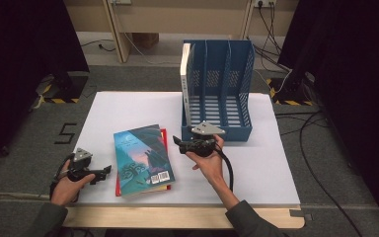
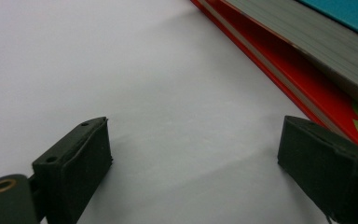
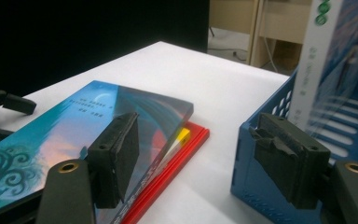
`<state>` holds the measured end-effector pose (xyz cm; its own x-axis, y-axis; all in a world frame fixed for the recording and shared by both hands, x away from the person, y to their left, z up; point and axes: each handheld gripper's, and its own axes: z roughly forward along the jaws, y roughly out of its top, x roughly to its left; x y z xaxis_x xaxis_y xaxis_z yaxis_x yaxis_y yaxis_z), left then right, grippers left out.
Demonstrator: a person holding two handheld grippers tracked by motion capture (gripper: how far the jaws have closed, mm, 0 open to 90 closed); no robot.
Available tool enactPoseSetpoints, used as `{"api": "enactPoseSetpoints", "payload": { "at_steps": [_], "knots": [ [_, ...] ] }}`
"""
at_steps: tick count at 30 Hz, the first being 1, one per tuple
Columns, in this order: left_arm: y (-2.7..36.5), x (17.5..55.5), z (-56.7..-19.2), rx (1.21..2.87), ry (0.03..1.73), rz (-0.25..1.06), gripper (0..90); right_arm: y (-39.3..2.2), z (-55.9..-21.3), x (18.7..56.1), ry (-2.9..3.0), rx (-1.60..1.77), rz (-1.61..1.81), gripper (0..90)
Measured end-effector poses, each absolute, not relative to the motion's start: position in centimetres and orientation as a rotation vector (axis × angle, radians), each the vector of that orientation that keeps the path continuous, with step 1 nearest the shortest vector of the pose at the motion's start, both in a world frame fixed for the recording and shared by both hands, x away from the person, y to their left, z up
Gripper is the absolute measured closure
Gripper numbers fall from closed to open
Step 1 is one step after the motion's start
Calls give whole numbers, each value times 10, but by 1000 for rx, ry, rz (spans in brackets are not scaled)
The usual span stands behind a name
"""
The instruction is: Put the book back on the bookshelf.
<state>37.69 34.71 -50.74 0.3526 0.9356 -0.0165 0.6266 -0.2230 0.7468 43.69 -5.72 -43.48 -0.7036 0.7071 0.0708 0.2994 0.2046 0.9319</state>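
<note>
Left gripper: black body, grey three-cornered plate on top.
Right gripper: black, same grey plate, thick black cable trailing.
Jaws: black blocky rubber pads, small screw holes, brass-ringed pivots.
Sleeves: grey-green, both forearms.

Centre of the high view: a teal book with dark swirls and a pink-orange glow lies on a red book. Upper right, a blue rack with perforated walls holds a white-spined book. The table is white, the grippers black.

white table | red book btm of stack | blue file rack
</note>
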Motion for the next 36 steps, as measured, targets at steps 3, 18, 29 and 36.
{"api": "enactPoseSetpoints", "payload": {
  "at_steps": [3, 18, 29, 36],
  "knots": [
    [347, 377, -507, 1947, 1358, 590, 86, -54, -439, 437, 2141, 936, 1488, 306],
    [347, 374, -505, 1953, 1333, 578, 146, -46, -453, 441, 2233, 978, 1514, 277],
    [334, 364, -490, 1828, 1272, 507, 146, -41, -463, 443, 2282, 1004, 1530, 277],
    [327, 362, -491, 1859, 1264, 518, 149, -37, -469, 444, 2327, 1020, 1534, 276]
  ]
}}
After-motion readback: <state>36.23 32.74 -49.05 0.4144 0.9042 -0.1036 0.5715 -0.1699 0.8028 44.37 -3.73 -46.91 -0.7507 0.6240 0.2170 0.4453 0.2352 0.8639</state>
